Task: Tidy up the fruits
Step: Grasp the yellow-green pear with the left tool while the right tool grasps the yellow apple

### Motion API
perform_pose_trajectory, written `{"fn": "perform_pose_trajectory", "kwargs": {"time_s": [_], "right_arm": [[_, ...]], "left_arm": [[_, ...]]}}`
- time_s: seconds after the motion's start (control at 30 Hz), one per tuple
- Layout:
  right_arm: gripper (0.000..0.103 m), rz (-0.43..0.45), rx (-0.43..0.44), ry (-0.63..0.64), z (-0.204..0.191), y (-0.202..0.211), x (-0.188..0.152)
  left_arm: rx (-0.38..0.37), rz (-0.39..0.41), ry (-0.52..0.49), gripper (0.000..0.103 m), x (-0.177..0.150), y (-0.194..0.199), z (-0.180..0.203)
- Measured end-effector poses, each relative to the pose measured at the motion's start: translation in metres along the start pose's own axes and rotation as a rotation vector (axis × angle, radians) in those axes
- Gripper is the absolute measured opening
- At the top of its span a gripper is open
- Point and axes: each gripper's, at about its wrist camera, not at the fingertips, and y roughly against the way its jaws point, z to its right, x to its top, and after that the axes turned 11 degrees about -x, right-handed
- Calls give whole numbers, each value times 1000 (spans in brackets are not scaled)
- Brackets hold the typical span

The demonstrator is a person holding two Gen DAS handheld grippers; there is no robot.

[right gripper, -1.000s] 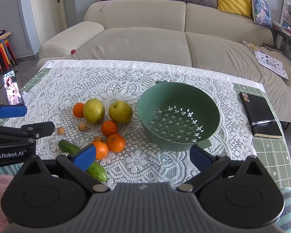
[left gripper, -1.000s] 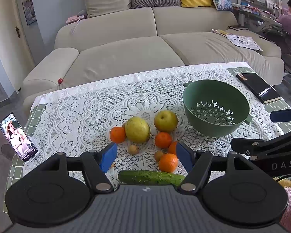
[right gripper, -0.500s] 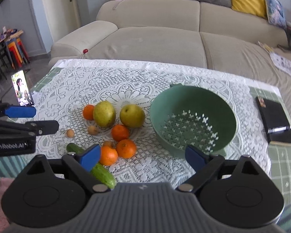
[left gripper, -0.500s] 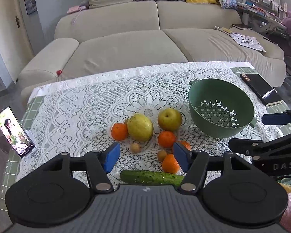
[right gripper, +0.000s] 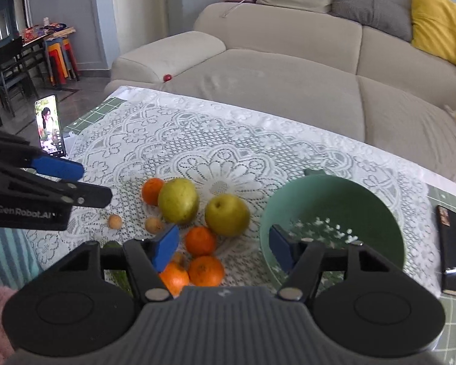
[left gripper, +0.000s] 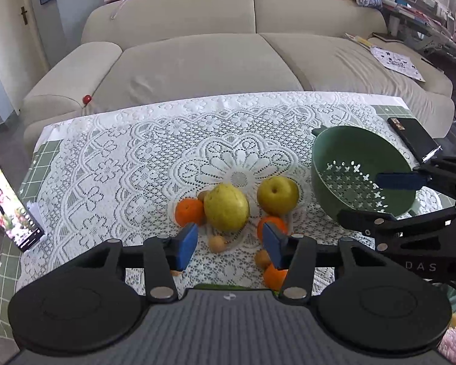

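A beige sofa (left gripper: 228, 51) stands behind the bench (left gripper: 45, 164), which is covered by a white lace tablecloth (left gripper: 143, 158). On the cloth's right side sits a green colander (left gripper: 334, 158), empty, with star-shaped holes in its bottom. A black notebook (right gripper: 454, 243) lies just right of it, and a lit phone (left gripper: 12, 210) stands propped at the bench's left edge.

The fruits lie clustered near the middle of the cloth, left of the colander. The biggest is a yellow-green pear (left gripper: 226, 206), with a yellow apple (left gripper: 277, 194) just to its right. A tangerine (left gripper: 189, 211) touches the pear's left side; a second tangerine (right gripper: 200, 241) lies in front of the apple, and two more (right gripper: 206, 270) sit side by side nearer still. Small brown fruits (right gripper: 154, 224) are scattered among them, too small to name.

The left gripper (left gripper: 229, 245) hovers over the near side of the cluster, jaws apart and holding nothing. The right gripper (right gripper: 223, 246) hangs between the tangerines and the colander, jaws likewise spread and empty.
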Motion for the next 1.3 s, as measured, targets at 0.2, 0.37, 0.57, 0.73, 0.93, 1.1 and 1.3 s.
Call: {"fn": "perform_pose_trajectory", "kwargs": {"time_s": [0.2, 0.37, 0.57, 0.73, 0.93, 1.1, 1.3], "right_arm": [[63, -28, 13, 56, -3, -28, 12], [64, -54, 56, 100, -7, -49, 15], [62, -33, 48, 232, -23, -73, 16], [57, -45, 37, 299, -29, -99, 16], [57, -44, 30, 372, -37, -123, 21], [57, -75, 31, 402, -40, -141, 22], [59, -112, 51, 432, -42, -157, 24]], "left_arm": [[-6, -32, 10, 57, 6, -22, -10], [-13, -61, 36, 57, 8, -39, -23], [-89, -101, 125, 57, 10, -61, -44], [-119, -124, 147, 61, 15, -80, -50], [-143, -140, 201, 67, 22, -104, -60], [-165, -157, 280, 71, 24, -121, -69], [-171, -185, 351, 74, 26, -138, -76]]}}
